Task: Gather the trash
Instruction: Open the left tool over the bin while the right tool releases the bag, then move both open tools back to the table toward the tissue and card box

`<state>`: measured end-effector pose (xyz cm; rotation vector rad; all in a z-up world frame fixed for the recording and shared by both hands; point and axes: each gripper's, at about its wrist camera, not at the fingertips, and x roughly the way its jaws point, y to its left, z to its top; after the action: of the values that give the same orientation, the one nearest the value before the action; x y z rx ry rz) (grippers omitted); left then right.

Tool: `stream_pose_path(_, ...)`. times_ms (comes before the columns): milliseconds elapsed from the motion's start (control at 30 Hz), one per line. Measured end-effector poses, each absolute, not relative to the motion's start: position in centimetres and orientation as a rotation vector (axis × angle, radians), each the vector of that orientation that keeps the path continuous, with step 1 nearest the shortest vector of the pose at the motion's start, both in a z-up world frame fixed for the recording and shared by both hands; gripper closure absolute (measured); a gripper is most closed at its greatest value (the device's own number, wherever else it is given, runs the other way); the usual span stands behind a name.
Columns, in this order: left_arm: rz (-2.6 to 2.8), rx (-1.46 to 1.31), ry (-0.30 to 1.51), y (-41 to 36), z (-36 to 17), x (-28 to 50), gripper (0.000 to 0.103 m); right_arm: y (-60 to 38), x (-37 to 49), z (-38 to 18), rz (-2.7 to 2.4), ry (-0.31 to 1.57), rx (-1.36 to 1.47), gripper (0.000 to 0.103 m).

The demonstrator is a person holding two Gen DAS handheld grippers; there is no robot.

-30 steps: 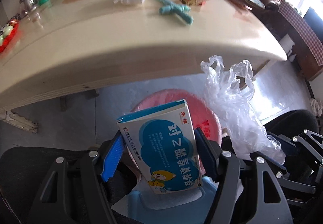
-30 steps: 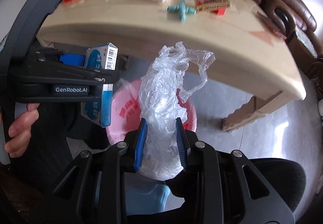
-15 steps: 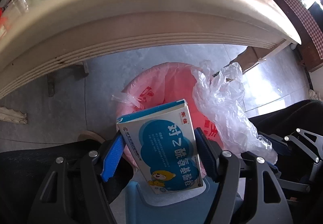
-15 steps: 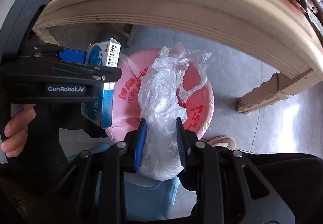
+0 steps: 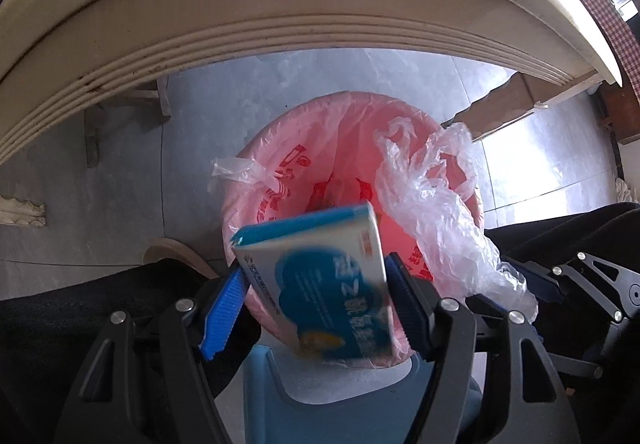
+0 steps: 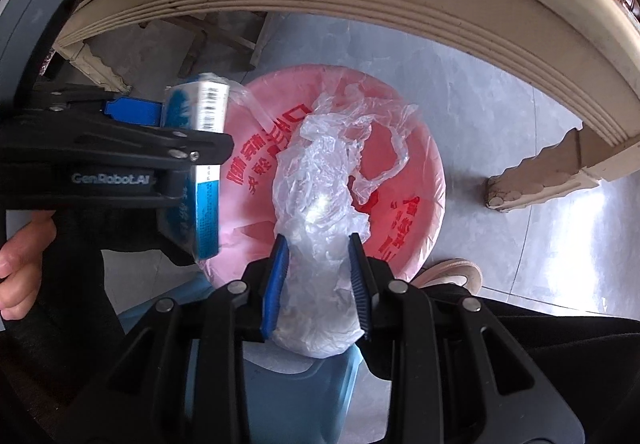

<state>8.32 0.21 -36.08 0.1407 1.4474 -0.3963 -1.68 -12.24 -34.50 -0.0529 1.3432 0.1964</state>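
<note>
Both grippers had come down below the cream table edge (image 5: 280,24) since a second earlier, when the tabletop with its clutter filled the upper view; now only the moulded rim arched across twelve o'clock and the round bin lined with a pink printed plastic bag (image 5: 304,148) sat at the centre. At nine o'clock of the right wrist view the left gripper (image 6: 188,132) was clamped on the blue-and-white cardboard medicine box (image 5: 320,284), its pads pressing the box's two narrow sides, the box tilted and hanging over the bin's near-left rim. From the centre to six o'clock of that view the right gripper (image 6: 320,264) was pinched tight on the crumpled clear plastic bag (image 6: 320,196), whose loose end trailed over the bin's mouth. A hand (image 6: 20,256) held the left tool at eight o'clock. The step in hand looked like the drop. To do it well, the box probably wanted carrying a little further toward the liner's centre before letting go, since it hung near the rim and could tip outside. The clear bag is light and clingy, so it likely needed a wide opening of the jaws low over the mouth, lest it stick to a pad or drift out.
</note>
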Motion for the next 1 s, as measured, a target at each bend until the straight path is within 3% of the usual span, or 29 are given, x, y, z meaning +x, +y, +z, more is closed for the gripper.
stream_pose_path(200, -0.390, 0.144, 1.452, 0.2, -36.4, 8.4, 0.036, -12.1, -1.4, -34.8, 0.201, 1.344, -0.054, 0.067)
stream_pose_path(300, -0.385, 0.147, 1.456, 0.2, -36.5, 8.4, 0.036, -12.2, -1.2, -34.9, 0.199, 1.335, -0.052, 0.050)
stream_pose_path(367, -0.383, 0.142, 1.453, 0.3, -36.4, 8.4, 0.036, -12.3, -1.2, -34.8, 0.196, 1.327, -0.049, 0.032)
stream_pose_path(767, -0.377, 0.126, 1.446, 0.7, -36.1, 8.6, 0.032, -12.8, -1.0, -34.1, 0.185, 1.296, -0.024, 0.030)
stream_pose_path(1000, -0.361, 0.113, 1.379, 1.3, -32.7, 8.0, 0.030, -13.7, -1.7, -30.6, 0.193, 1.212, 0.047, 0.030)
